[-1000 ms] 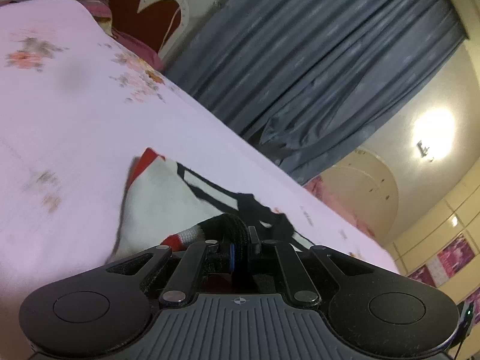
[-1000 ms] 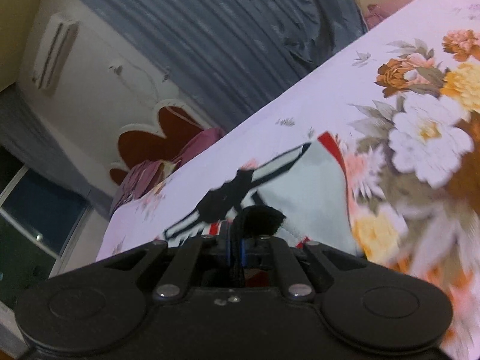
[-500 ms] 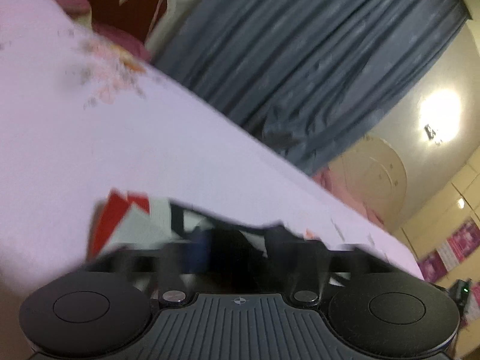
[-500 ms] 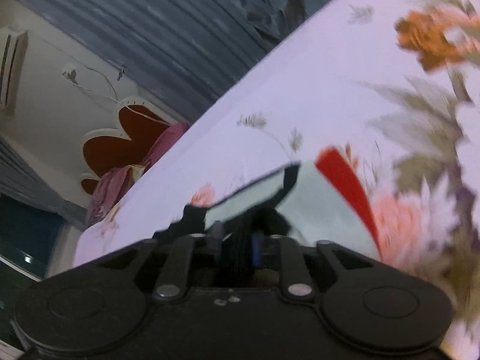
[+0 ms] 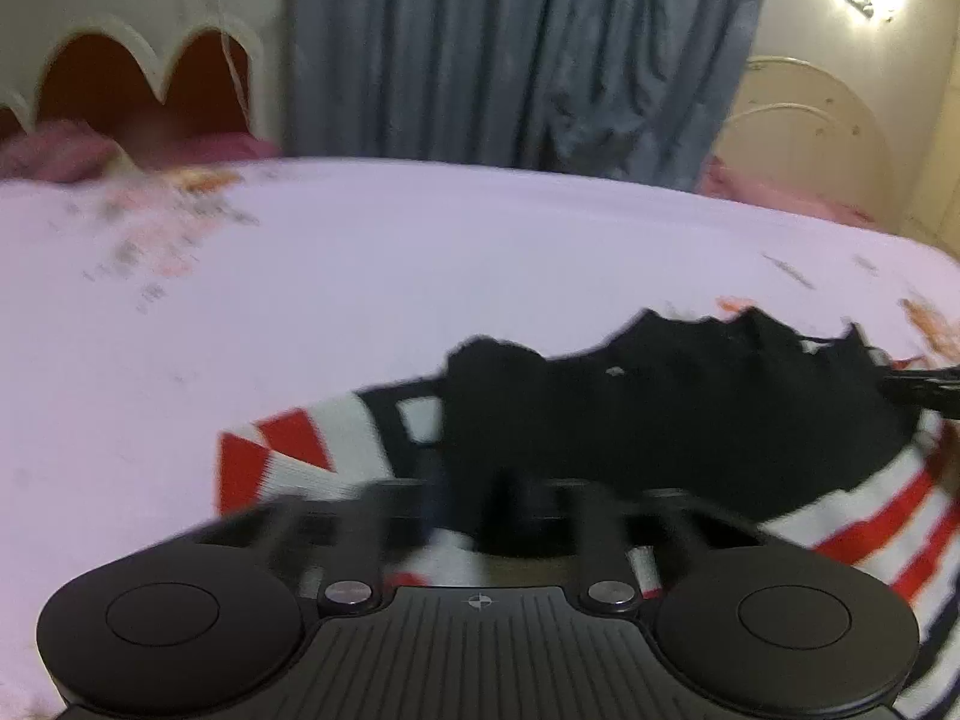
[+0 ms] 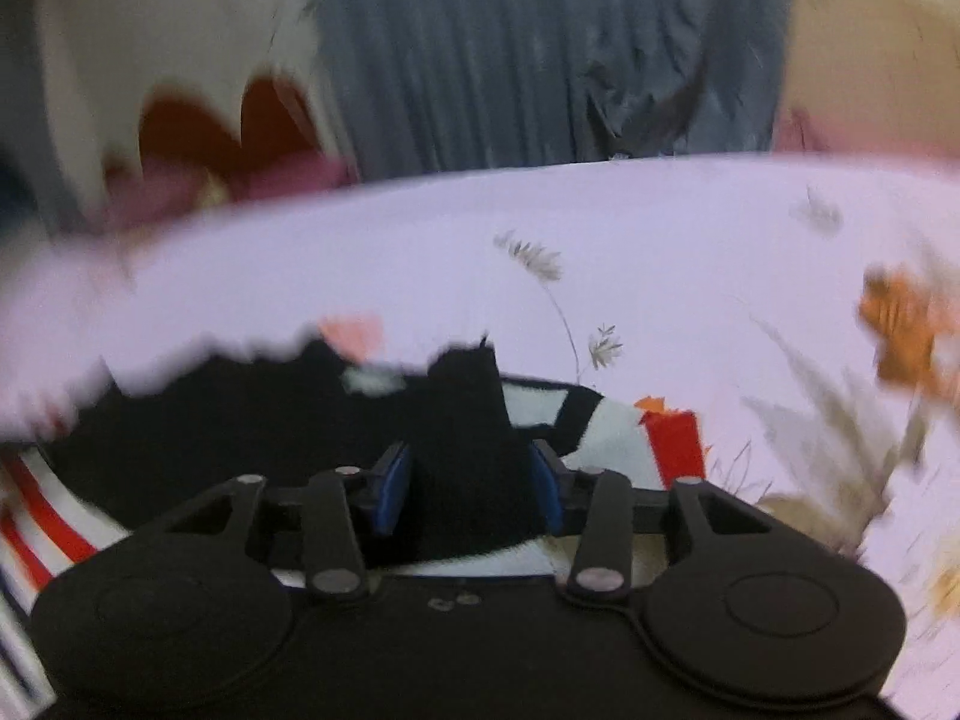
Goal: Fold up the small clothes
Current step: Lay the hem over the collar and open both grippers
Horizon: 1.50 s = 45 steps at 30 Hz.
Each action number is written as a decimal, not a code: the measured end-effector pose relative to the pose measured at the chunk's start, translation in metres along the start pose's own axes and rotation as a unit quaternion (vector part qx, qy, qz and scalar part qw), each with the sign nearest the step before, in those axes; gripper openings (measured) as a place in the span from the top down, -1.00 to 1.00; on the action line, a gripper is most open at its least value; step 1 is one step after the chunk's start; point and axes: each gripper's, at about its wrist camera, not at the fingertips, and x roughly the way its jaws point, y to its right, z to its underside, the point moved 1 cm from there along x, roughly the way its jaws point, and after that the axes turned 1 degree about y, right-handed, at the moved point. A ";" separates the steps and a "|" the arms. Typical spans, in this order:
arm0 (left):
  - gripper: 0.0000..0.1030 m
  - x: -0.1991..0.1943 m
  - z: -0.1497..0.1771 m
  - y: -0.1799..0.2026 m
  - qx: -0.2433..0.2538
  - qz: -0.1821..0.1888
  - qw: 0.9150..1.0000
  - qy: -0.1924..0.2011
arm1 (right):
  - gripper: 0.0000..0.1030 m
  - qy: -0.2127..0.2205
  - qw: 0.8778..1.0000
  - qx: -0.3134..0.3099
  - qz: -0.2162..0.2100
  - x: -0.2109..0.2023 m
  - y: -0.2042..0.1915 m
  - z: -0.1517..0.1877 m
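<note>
A lilac floral bedsheet [image 5: 420,276] fills mid-frame, grey curtain [image 5: 510,42] above. Since a second ago both views have levelled out. The garment [image 5: 690,420] lies low in frame, fold underway. The left gripper [image 5: 510,510] is blurred, seemingly clamped on black cloth. Only the right view shows blue pads [image 6: 393,489]; the right gripper [image 6: 468,480] is closing around a black fold.

I hold the left gripper [image 5: 480,504] pitched downward with its jaws fully closed. My right gripper [image 6: 468,486] is also pitched downward, its jaws closing, with black cloth [image 6: 468,420] between the blue pads [image 6: 393,489].
</note>
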 end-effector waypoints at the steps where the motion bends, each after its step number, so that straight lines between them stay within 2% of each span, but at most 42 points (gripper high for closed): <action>1: 0.93 -0.009 -0.001 -0.002 -0.011 -0.003 1.000 0.025 | 0.86 0.000 1.000 -0.017 0.003 0.000 -0.004 0.000; 3: 0.93 -0.028 -0.004 -0.003 -0.018 -0.003 0.997 0.076 | 0.87 0.029 0.999 -0.016 0.021 -0.012 -0.005 -0.003; 5: 0.93 -0.032 -0.009 -0.001 -0.008 -0.011 0.996 0.093 | 0.87 0.062 0.997 0.002 0.039 -0.023 0.001 -0.007; 7: 0.93 -0.019 -0.013 -0.002 -0.014 -0.015 0.997 0.077 | 0.87 0.074 0.996 0.010 0.053 -0.019 0.007 -0.008; 10: 0.93 0.006 -0.005 -0.009 -0.023 -0.039 0.998 0.039 | 0.87 0.035 0.997 0.014 0.062 0.009 0.011 -0.005; 11: 0.93 0.011 -0.001 -0.013 -0.036 -0.036 0.998 0.029 | 0.86 0.030 0.997 0.018 0.064 0.014 0.013 -0.001; 18: 0.93 0.000 0.000 -0.015 -0.029 -0.042 0.998 0.043 | 0.86 0.032 0.997 0.034 0.054 0.013 0.020 0.001; 25: 0.92 0.011 0.000 -0.008 -0.024 -0.046 0.998 0.022 | 0.84 0.025 0.998 0.039 0.053 0.010 0.021 0.001; 27: 0.93 0.004 -0.001 -0.009 -0.037 -0.042 0.998 0.032 | 0.86 0.035 0.997 0.048 0.041 0.003 0.023 0.002; 28: 0.93 -0.006 -0.001 -0.010 -0.046 -0.038 0.997 0.051 | 0.86 0.040 0.997 0.045 0.039 -0.001 0.023 0.003; 31: 0.93 -0.021 0.002 -0.010 -0.043 -0.036 0.996 0.068 | 0.86 0.054 0.997 0.030 0.039 -0.012 0.021 0.006; 34: 0.93 -0.003 0.012 -0.015 -0.046 -0.052 0.997 0.034 | 0.85 0.035 0.998 0.032 0.040 -0.003 0.023 0.012; 37: 0.84 -0.003 0.010 -0.016 -0.062 -0.060 0.996 0.036 | 0.85 0.033 0.997 0.049 0.048 -0.001 0.023 0.009; 38: 0.83 -0.011 0.009 -0.011 -0.061 -0.070 0.995 0.042 | 0.73 0.034 0.996 0.053 0.055 -0.004 0.022 0.006; 39: 0.81 -0.021 0.007 -0.006 -0.056 -0.075 0.994 0.057 | 0.48 0.045 0.996 0.053 0.064 -0.013 0.017 0.004; 41: 0.80 -0.032 0.003 0.008 -0.055 -0.044 0.995 0.069 | 0.23 0.083 0.994 0.046 0.046 -0.033 0.003 0.001; 42: 0.72 -0.028 0.001 0.020 -0.052 -0.020 0.997 0.056 | 0.14 0.085 0.995 0.044 0.024 -0.036 -0.007 0.000; 43: 0.39 -0.022 0.000 0.032 -0.046 -0.002 0.998 0.041 | 0.13 0.070 0.997 0.036 0.001 -0.031 -0.020 -0.002; 44: 0.16 -0.014 -0.001 0.048 -0.032 0.016 0.999 0.024 | 0.12 0.053 0.998 0.026 -0.016 -0.024 -0.034 -0.004; 45: -0.18 -0.009 -0.001 0.061 -0.016 0.022 0.999 0.019 | 0.13 0.046 0.998 0.017 -0.028 -0.019 -0.046 -0.004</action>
